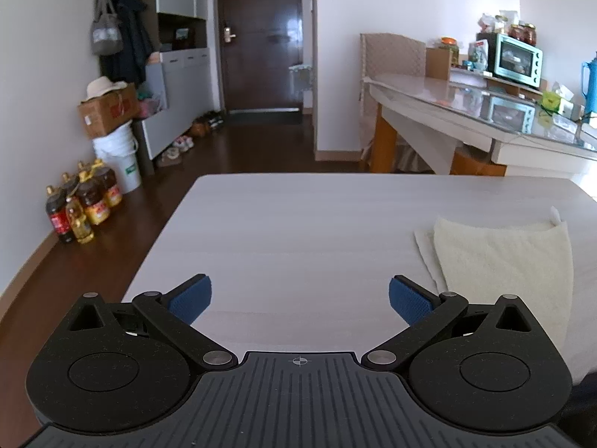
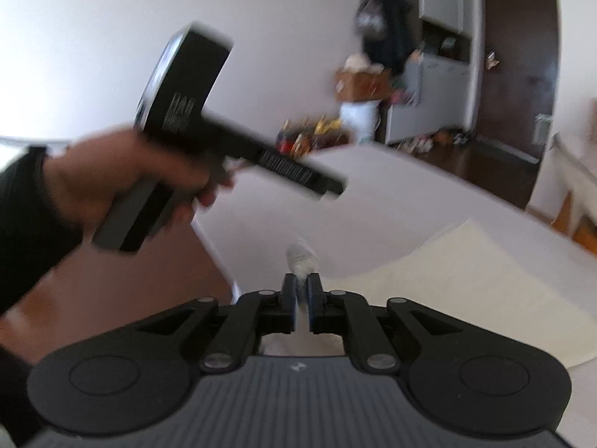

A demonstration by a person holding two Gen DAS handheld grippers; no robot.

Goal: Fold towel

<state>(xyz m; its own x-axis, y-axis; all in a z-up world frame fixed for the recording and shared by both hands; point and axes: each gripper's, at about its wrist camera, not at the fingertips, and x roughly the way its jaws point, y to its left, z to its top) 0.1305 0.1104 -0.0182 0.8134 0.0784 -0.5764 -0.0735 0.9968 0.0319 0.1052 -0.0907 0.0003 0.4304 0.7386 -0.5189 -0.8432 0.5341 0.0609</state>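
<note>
1. Left wrist view: the left gripper point(image 1: 300, 300) hovers low over the pale wooden table point(image 1: 291, 224) with its blue-padded fingers point(image 1: 408, 300) spread wide and nothing between them.
2. Same view: the cream towel point(image 1: 503, 261) lies on the table to the gripper's right. One layer lies over another, and the lower edge peeks out at the left, so it reads as at least partly doubled over.
3. Judgement: the spread jaws, level with the tabletop, suit reaching in for an edge or having just let one go. This view does not settle which.
4. Containers in the background: a cardboard box point(image 1: 108, 112) sits on a white bucket point(image 1: 119, 160) with a hat on top. The contents of both are hidden. Oil bottles point(image 1: 82, 201) stand on the floor beside them.
5. Right wrist view (blurred by motion): the right gripper point(image 2: 302, 291) is pinched shut on a small tuft of the towel, likely a corner, and the rest of the cloth trails off to the right over the table.
6. Same view: the person's left hand point(image 2: 123, 183) holds the other gripper's handle raised above the table's left edge, clear of the towel.
7. Judgement: pinching a corner gives control for carrying a flap across.
</note>
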